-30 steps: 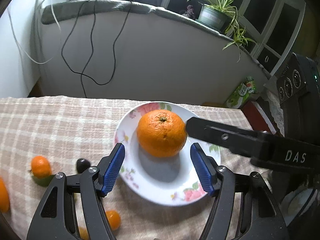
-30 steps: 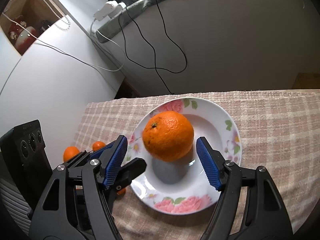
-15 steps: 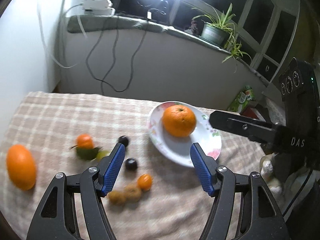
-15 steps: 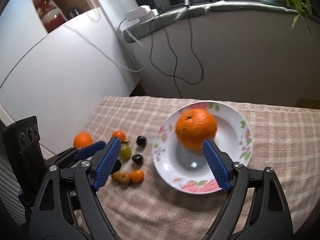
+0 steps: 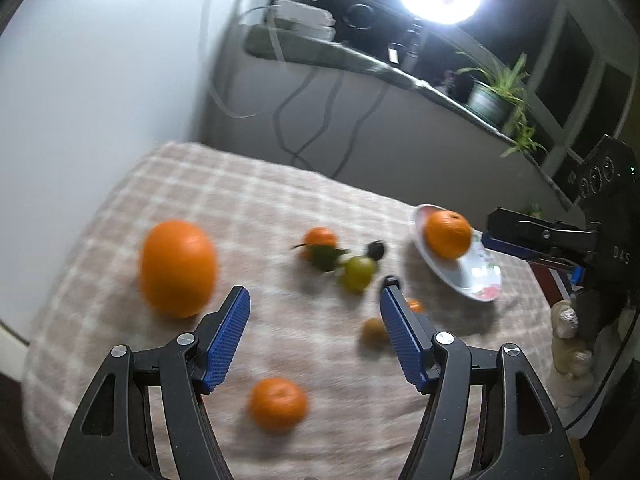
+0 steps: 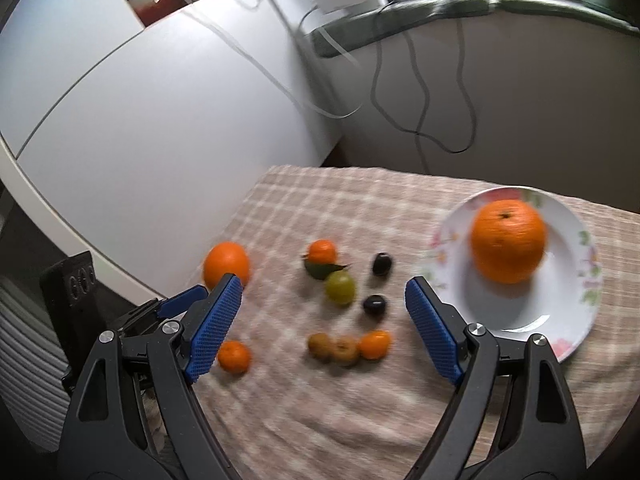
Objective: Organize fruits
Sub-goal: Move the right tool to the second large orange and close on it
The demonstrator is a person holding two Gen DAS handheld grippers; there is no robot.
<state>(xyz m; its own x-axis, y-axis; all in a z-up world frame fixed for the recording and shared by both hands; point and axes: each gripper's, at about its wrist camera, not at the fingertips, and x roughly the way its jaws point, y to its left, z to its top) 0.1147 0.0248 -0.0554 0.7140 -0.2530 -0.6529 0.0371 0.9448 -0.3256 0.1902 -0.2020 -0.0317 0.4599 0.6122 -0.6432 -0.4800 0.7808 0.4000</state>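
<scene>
Checked tablecloth (image 6: 400, 200) (beige), white wall (image 6: 140, 120), cluttered windowsill (image 6: 440, 12)

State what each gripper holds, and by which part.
Nothing. The left gripper and right gripper are both open and empty; the orange lies on the plate.

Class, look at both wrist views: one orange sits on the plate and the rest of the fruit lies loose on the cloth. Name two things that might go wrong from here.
1. The small fruits lie close together: closing on the green grape might nudge the dark grape beside it and send it rolling.
2. The big orange on the cloth lies near the table's edge, so a clumsy push from the open left gripper could knock it off.
</scene>
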